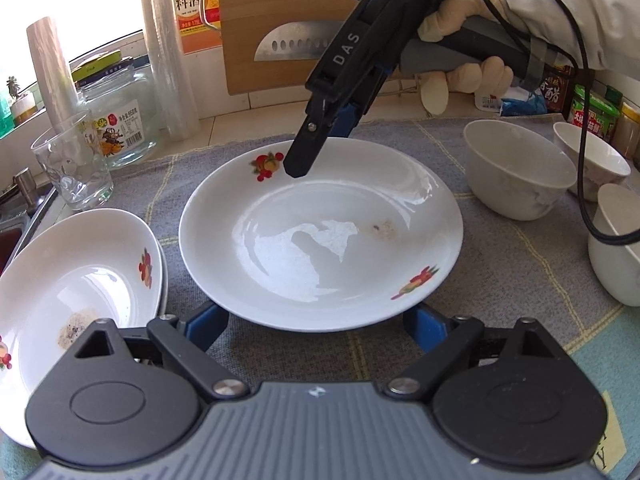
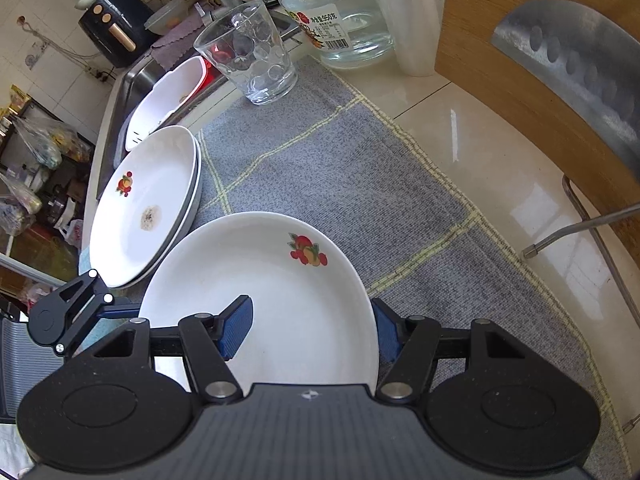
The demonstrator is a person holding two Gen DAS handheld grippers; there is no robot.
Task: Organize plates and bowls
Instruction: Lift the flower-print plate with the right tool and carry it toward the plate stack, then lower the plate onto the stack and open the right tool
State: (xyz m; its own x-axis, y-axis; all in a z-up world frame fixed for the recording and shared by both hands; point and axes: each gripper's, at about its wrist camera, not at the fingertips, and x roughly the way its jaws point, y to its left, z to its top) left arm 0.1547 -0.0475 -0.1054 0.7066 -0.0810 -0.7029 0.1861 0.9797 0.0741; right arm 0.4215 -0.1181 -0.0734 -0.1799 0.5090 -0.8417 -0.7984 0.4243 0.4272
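Right tongs clamp plate rim; left tongs spread.

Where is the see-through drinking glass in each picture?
Left wrist view: the drinking glass stands at the left edge, in front of the big jar, behind the stacked plates.
Right wrist view: the drinking glass stands near the top, left of centre, at the far corner of the grey cloth.
Shared landmark: the big labelled glass jar stands next to it in both.
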